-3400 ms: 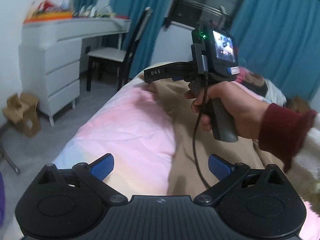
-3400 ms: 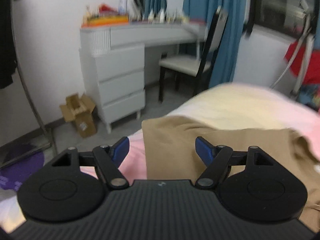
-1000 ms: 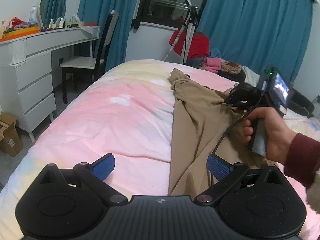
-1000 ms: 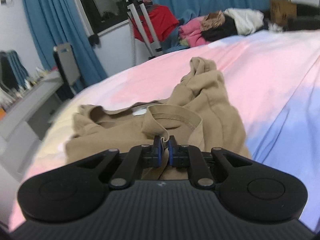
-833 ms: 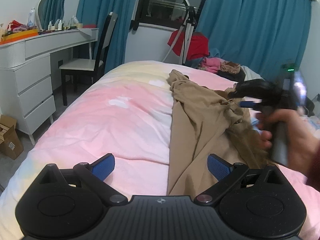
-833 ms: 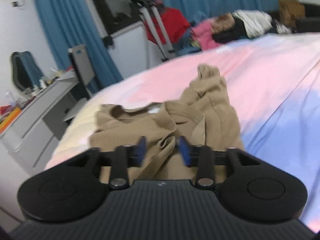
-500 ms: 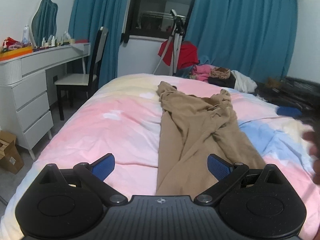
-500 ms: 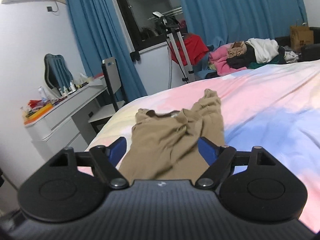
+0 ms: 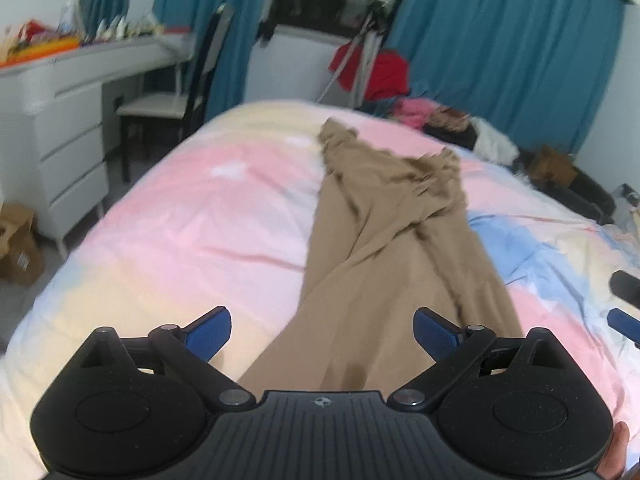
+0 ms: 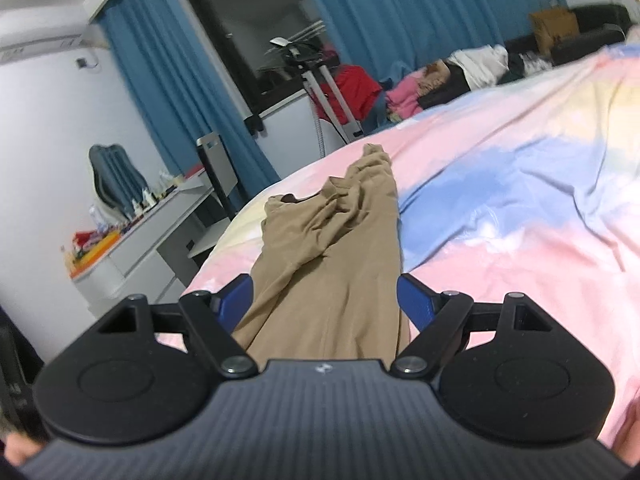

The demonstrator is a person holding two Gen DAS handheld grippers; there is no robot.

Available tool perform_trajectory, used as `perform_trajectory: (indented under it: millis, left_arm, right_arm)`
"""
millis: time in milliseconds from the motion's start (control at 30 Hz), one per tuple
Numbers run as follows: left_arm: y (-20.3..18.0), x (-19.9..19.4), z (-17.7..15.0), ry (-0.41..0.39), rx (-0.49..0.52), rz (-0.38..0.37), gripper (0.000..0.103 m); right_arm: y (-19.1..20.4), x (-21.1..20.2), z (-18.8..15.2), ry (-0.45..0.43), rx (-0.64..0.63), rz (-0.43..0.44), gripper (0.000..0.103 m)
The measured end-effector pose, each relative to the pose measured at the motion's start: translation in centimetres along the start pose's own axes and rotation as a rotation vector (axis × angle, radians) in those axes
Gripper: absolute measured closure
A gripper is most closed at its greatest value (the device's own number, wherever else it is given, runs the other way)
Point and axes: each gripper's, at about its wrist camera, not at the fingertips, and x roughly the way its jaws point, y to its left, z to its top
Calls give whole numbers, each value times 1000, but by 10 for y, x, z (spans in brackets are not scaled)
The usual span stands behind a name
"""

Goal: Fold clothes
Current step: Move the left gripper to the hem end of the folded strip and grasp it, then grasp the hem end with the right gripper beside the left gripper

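Tongs (image 10: 325, 298) in your right hand have just spread, dropping the crumpled tan garment (image 10: 340, 248) toward twelve o'clock; left tongs (image 9: 322, 330) spread too.

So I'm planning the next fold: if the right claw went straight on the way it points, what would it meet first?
Most likely the tan garment lying lengthwise on the bed. The right claw stands open with nothing between its pads, aimed along the cloth; how far off it is stays unclear.

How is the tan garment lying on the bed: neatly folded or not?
Not neatly: the tan garment lies in a long strip, bunched at its far end.
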Motion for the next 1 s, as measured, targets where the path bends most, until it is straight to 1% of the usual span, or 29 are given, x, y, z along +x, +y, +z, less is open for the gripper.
perform_trajectory:
  millis: [100, 167, 200, 300, 333, 367, 433, 467, 533, 600, 667, 767, 800, 833, 867, 933, 1000]
  left_arm:
    - [12, 1, -3, 38, -41, 68, 6]
    - [23, -3, -3, 66, -92, 86, 6]
    - [29, -3, -4, 94, -126, 97, 7]
    - [50, -1, -8, 202, -224, 173, 15]
    - [57, -1, -10, 232, -272, 182, 17]
    - [68, -2, -13, 265, -343, 170, 18]
    - [83, -4, -16, 318, -446, 122, 18]
    - [90, -5, -17, 347, -490, 103, 18]
    - [95, -7, -20, 386, -536, 88, 18]
    - [96, -11, -21, 416, -536, 87, 21]
    - [92, -14, -24, 428, -522, 86, 23]
    - [85, -15, -27, 443, -499, 96, 36]
    - [83, -16, -27, 441, -485, 104, 48]
    - [80, -17, -27, 436, -465, 111, 62]
    - [75, -19, -27, 426, -435, 116, 67]
    - [61, -23, -26, 394, -352, 114, 92]
    - [40, -34, -25, 340, -218, 117, 95]
  right_arm:
    - [-12, 5, -2, 21, 41, -17, 23]
    - [-17, 8, -5, 36, 54, -22, 23]
    - [-20, 8, -6, 39, 61, -23, 23]
    - [-32, 9, -7, 50, 101, -27, 23]
    - [-36, 10, -7, 55, 125, -22, 23]
    - [-41, 11, -8, 60, 149, -18, 23]
    - [-47, 12, -9, 67, 189, -10, 23]
    - [-50, 13, -9, 72, 202, -8, 23]
    - [-54, 14, -10, 81, 226, -1, 23]
    - [-58, 15, -11, 89, 247, 9, 22]
    - [-59, 17, -12, 97, 263, 15, 22]
    - [-59, 19, -13, 112, 272, 21, 22]
    - [-58, 19, -13, 118, 271, 23, 22]
    - [-58, 19, -13, 124, 267, 18, 22]
    - [-58, 20, -14, 130, 264, 13, 22]
    - [-57, 20, -15, 141, 262, 6, 22]
    - [-57, 21, -16, 154, 259, 0, 22]
